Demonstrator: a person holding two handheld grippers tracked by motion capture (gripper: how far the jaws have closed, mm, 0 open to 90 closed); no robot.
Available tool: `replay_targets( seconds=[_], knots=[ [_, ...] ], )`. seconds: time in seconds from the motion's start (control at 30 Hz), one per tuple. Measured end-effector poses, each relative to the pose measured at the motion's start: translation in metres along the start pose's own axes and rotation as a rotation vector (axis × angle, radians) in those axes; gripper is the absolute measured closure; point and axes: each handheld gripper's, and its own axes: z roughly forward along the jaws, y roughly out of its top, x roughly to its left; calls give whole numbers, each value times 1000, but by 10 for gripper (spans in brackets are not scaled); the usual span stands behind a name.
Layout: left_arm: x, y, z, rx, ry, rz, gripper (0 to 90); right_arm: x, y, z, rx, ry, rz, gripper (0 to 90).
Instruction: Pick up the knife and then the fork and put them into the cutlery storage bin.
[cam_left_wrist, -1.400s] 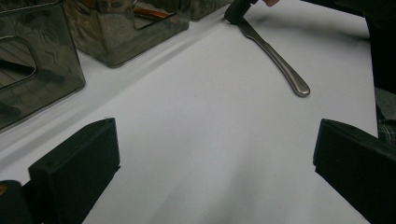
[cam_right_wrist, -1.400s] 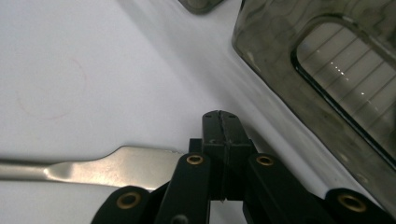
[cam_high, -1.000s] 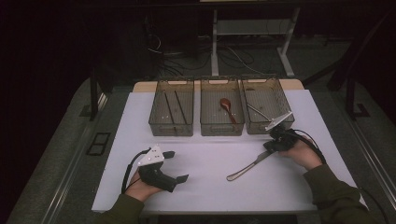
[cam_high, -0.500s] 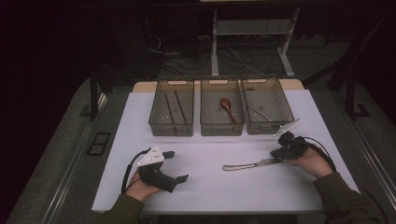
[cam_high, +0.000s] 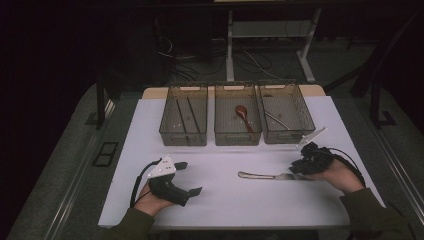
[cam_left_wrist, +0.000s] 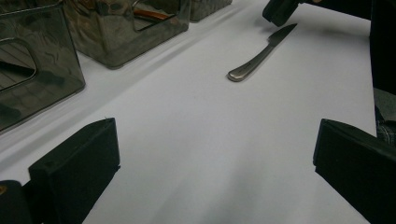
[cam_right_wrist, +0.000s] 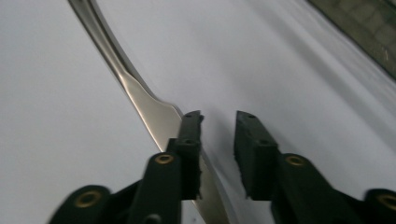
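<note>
1. High view: knife (cam_high: 267, 176) flat on the white table (cam_high: 225, 200), near-right of centre, handle pointing left, blade tip at the right gripper (cam_high: 303, 167); left gripper (cam_high: 187, 177) resting near-left, jaws spread and empty.
2. Left gripper view: knife (cam_left_wrist: 261, 52) lying far ahead, well apart from both spread jaws; bins (cam_left_wrist: 42, 60) at far left.
3. Right gripper view: jaws just opened, parted with a narrow gap, blade (cam_right_wrist: 149, 112) passing under the left one, not pinched.

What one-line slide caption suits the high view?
Right gripper, fingers just opened, rests at the blade of a knife lying on the white table before three bins.
</note>
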Motion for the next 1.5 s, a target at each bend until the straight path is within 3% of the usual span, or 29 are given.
replay_targets(
  seconds=[0.07, 0.27, 0.33, 0.57, 0.73, 0.9, 1.27, 1.5],
  knots=[
    [0, 0, 0, 0, -1, 2, 0, 0, 4, -2, -9, 29, -3, 629],
    [0, 0, 1, 0, -12, 13, 0, 8, 21, 3, -1, 92, -83, 532],
    [1, -1, 2, -1, -13, 12, 0, 13, 27, 7, 5, 94, -118, 511],
    [8, 1, 4, 3, -10, 17, 0, 27, 47, 20, 26, 139, -262, 524],
    [8, 1, 5, 9, -12, 21, 0, 38, 59, 32, 89, 165, -371, 578],
    [6, 0, 5, 13, -14, 24, 0, 46, 62, 39, 160, 152, -427, 637],
    [4, 0, 6, 16, -15, 27, 0, 49, 60, 43, 210, 119, -467, 743],
    [4, 0, 6, 19, -15, 25, 0, 54, 66, 46, 264, 105, -537, 753]
  ],
)
